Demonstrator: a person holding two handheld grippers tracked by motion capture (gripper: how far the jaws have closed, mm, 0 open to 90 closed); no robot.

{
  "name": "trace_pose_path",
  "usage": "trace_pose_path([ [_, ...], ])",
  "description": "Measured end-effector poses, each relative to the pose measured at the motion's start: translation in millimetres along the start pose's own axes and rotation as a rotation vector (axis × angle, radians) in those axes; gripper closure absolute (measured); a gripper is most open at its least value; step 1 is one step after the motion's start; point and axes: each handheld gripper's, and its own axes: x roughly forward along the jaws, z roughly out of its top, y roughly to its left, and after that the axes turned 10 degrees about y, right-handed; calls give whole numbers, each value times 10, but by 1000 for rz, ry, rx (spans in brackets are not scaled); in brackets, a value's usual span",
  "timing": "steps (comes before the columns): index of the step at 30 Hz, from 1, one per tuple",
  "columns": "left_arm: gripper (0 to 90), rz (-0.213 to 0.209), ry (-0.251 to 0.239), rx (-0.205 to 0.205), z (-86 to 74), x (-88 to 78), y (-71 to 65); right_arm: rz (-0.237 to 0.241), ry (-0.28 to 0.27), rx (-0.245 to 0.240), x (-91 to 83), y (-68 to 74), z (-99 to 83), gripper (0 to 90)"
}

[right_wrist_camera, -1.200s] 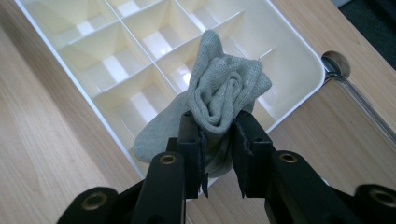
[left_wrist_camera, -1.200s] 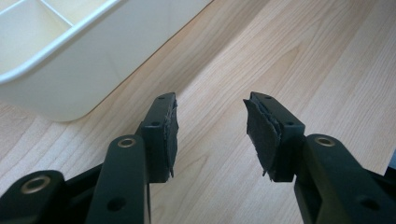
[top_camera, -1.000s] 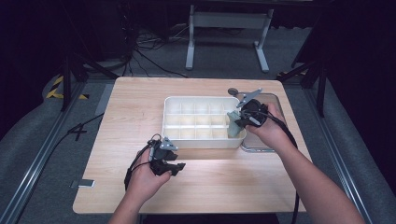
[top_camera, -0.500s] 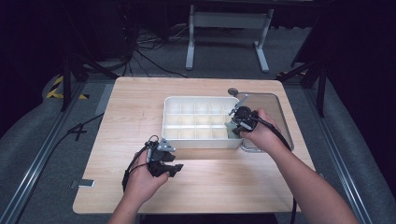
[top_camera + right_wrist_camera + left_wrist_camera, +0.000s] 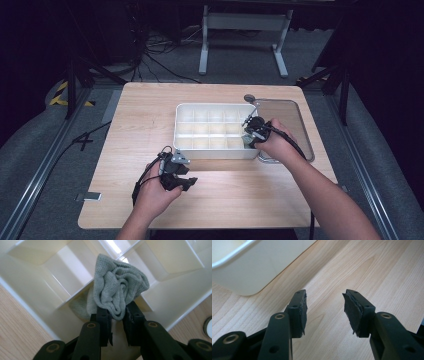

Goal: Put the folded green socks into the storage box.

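1. The right gripper (image 5: 117, 312) pinches a bunched grey-green cloth (image 5: 120, 287) between its narrow-set jaws; the pads press on the fabric from both sides, and the jaws have just been closing a little further on it.
2. The cloth bulges out ahead of the fingertips, over the dividers of the white compartment tray (image 5: 32, 282). One fold hangs down into the compartment at the tray's near right corner.
3. In the high view, the right gripper (image 5: 251, 134) sits over that same corner of the tray (image 5: 200, 145), with the person's right hand (image 5: 276, 145) behind it.
4. The left gripper (image 5: 324, 308) hovers just above the wooden surface (image 5: 367, 270) with its jaws set wide apart and nothing between them.
5. In the high view, the left gripper (image 5: 186, 176) lies just in front of the tray's near left corner, apart from it, held by the left hand (image 5: 155, 192).
6. A clear lid (image 5: 290, 120) lies flat on the surface (image 5: 140, 125) just to the right of the tray, under the right hand's far side.
7. A small round dark object (image 5: 249, 98) rests near the tray's far right corner; it is too small to make out what it is.
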Motion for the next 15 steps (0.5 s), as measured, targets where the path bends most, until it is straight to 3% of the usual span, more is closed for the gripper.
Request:
trace_pose_path([
  [6,534,-4,-3,-4,-4,2,-1,0,47,-11,2,6,61,737],
  [9,534,-2,1,0,-5,5,12,39,22,5,-46,-27,22,684],
  [11,532,-5,5,-2,-4,13,10,80,-6,15,-128,-41,-5,569],
  [12,533,-5,7,1,-3,16,11,97,-14,21,-162,-39,-12,559],
  [15,532,-2,4,1,-1,18,2,91,-38,20,-253,-37,0,509],
])
